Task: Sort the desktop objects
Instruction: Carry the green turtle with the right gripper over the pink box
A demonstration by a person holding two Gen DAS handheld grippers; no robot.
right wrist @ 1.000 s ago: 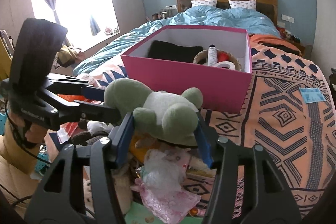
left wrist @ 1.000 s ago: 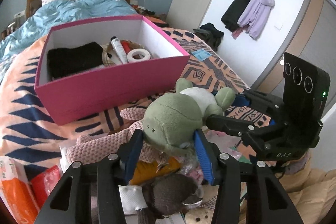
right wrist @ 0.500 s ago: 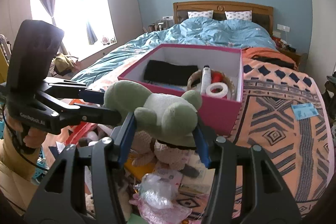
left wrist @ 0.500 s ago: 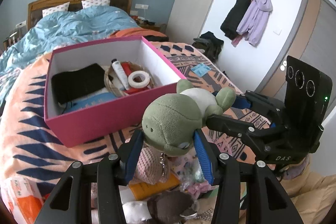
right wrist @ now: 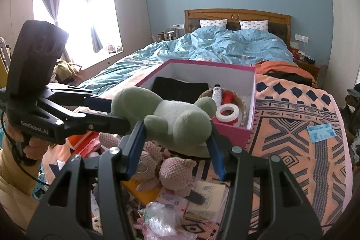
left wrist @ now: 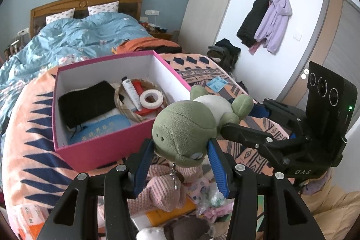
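A green plush frog (left wrist: 189,127) (right wrist: 175,120) hangs in the air between both grippers, above a heap of clutter. My left gripper (left wrist: 181,151) is shut on its head. My right gripper (right wrist: 175,137) is shut on its body and legs; in the left wrist view it reaches in from the right (left wrist: 245,118). Beyond the frog stands an open pink box (left wrist: 94,150) (right wrist: 234,134) on the bed. It holds a black cloth (left wrist: 86,102), a woven basket (left wrist: 132,115) with a white tube (left wrist: 130,90) and a tape roll (left wrist: 151,99), and a blue book (left wrist: 101,128).
Below the frog lie a pink knitted toy (right wrist: 173,170) (left wrist: 162,188), plastic bags (right wrist: 157,219), booklets and an orange packet (left wrist: 29,219). A patterned orange blanket (right wrist: 292,138) covers the bed, with a blue card (right wrist: 321,131) on it. A person's hand (right wrist: 29,147) grips the left tool.
Both grippers have lifted the frog upward together, off the clutter heap. The pink box now shows from higher up, with its contents in plain sight.
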